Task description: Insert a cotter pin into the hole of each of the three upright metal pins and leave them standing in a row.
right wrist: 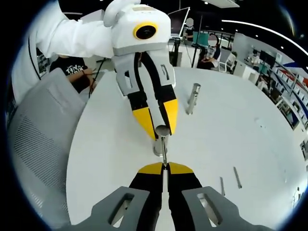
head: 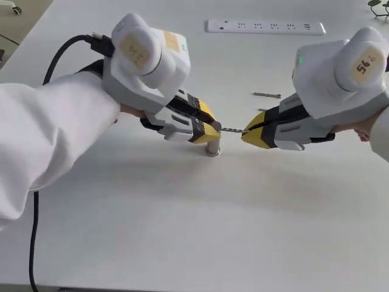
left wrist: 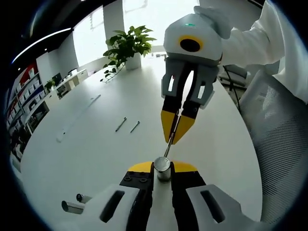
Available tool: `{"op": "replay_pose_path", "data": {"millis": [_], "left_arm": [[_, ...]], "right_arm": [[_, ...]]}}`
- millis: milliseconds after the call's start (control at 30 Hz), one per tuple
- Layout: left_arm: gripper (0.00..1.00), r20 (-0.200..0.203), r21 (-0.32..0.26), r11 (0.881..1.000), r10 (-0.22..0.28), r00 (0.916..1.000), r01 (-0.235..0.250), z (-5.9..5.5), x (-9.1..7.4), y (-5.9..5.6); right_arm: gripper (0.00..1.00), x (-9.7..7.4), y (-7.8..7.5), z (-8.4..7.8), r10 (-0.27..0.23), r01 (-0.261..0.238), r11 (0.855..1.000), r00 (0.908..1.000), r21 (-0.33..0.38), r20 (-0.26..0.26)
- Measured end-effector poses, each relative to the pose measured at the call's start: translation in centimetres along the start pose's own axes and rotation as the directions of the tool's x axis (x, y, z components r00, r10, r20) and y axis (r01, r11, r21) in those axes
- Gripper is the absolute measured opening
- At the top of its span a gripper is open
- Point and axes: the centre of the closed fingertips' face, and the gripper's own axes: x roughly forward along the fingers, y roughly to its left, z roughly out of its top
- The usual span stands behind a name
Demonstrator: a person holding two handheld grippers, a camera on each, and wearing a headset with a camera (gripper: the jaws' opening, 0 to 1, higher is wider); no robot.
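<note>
So, the left tool is squeezing the short upright silver metal pin by its sides and standing it on the white surface, probably bracing it so the cross hole isn't turning. The right tool is pinching a thin grey cotter pin by its tail, level, with the tip meeting the pin's head. I can't tell if it's entering the hole. A second upright silver pin is standing well apart, and spare cotter pins are lying nearby, presumably staged for later.
</note>
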Motion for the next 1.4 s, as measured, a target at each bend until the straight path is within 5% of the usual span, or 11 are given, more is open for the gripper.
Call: {"op": "replay_pose_path", "data": {"millis": [400,767,867,967,1033,1400], "left_arm": [[0.11,0.003,-0.02,1.0,0.005,1.0,-0.005,0.0,0.0,-0.1],[0.11,-0.002,-0.011,1.0,0.006,1.0,-0.006,0.1,0.0,-0.3],[0.12,-0.003,-0.005,1.0,0.008,1.0,-0.008,0.0,0.0,-0.2],[0.13,-0.035,0.051,0.999,0.011,0.9993,-0.009,-0.5,0.1,-0.2],[0.17,-0.055,0.058,0.998,0.001,0.9985,0.003,-1.0,0.4,-0.7],[0.62,0.005,-0.056,0.998,0.0,1.0,0.0,-1.9,-0.5,-1.3]], "right_arm": [[0.0,1.7,0.2,1.4,0.026,-0.027,0.997,0.9995,-0.067,-0.018],[0.0,2.2,0.2,1.5,0.038,-0.058,0.975,0.995,-0.215,-0.092],[0.0,2.3,0.5,1.6,0.053,-0.069,0.977,0.9947,-0.202,-0.088],[0.11,2.2,0.7,1.8,0.052,-0.065,0.979,0.9961,-0.194,-0.072],[0.17,2.0,0.8,1.6,0.04,-0.055,0.981,0.9959,-0.186,-0.081],[0.21,0.8,1.1,0.9,0.041,-0.041,0.999,0.9992,-0.002,-0.007]]}}
